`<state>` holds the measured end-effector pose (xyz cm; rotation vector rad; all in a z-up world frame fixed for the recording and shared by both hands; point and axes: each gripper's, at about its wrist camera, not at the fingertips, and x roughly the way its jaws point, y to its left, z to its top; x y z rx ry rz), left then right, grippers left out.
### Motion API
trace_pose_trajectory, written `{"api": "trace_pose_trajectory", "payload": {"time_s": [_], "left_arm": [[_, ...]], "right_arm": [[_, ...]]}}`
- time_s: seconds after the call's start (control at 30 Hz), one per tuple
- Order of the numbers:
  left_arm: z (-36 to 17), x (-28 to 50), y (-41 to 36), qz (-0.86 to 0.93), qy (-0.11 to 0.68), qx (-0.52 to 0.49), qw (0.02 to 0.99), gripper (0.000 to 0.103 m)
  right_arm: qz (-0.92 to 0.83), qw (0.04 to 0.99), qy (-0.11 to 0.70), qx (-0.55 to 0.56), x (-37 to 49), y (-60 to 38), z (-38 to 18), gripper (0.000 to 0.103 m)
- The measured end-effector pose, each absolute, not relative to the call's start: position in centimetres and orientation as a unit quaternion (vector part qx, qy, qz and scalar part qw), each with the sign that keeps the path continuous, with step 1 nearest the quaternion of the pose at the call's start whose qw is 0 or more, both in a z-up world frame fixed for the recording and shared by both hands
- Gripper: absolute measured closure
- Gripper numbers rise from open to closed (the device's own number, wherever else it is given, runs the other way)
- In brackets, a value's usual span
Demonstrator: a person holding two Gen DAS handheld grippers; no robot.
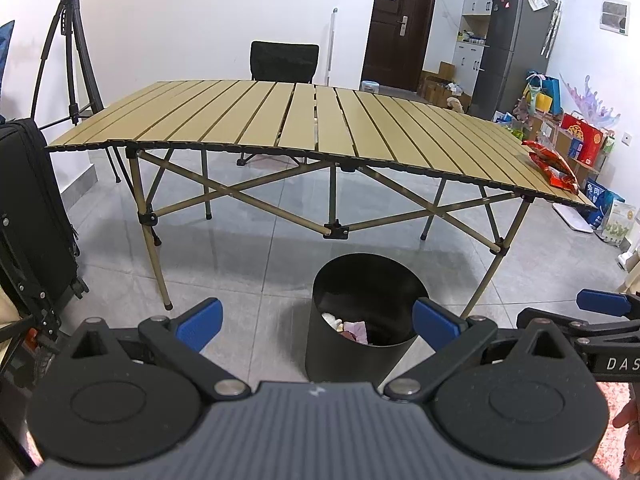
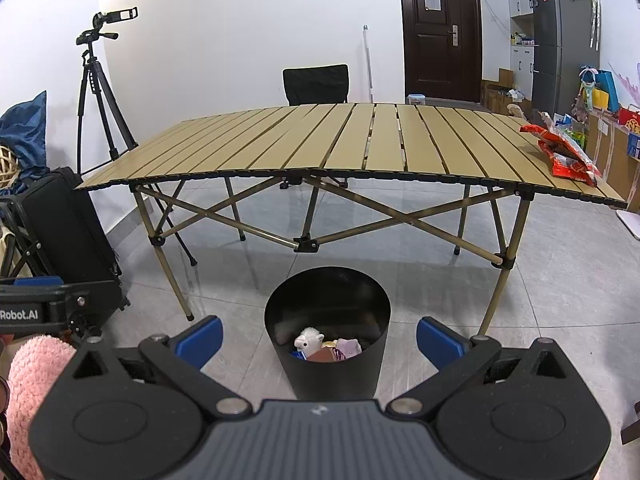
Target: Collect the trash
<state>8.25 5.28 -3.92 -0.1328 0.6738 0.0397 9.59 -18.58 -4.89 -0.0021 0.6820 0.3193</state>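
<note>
A black round bin stands on the floor in front of the folding table; it holds a small white plush toy and some wrappers. Red snack wrappers lie at the table's right end. My left gripper is open, hovering near and above the bin with nothing between its fingers. Over the same bin, my right gripper is also open and holds nothing. Each gripper shows at the edge of the other's view.
A black suitcase and a tripod stand at the left. A black chair sits behind the table. Bags and boxes crowd the right wall by a fridge. Grey tile floor surrounds the bin.
</note>
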Motion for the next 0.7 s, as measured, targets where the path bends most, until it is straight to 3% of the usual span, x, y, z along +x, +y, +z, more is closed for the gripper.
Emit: {"api": "trace_pose_trajectory", "payload": {"time_s": [0.7], "left_arm": [[-4.05, 8.22, 5.34, 0.011, 0.329, -0.068, 0.942, 0.000]], "right_arm": [[0.157, 0.931, 0.329, -0.001, 9.50, -18.35, -4.48, 0.000]]}}
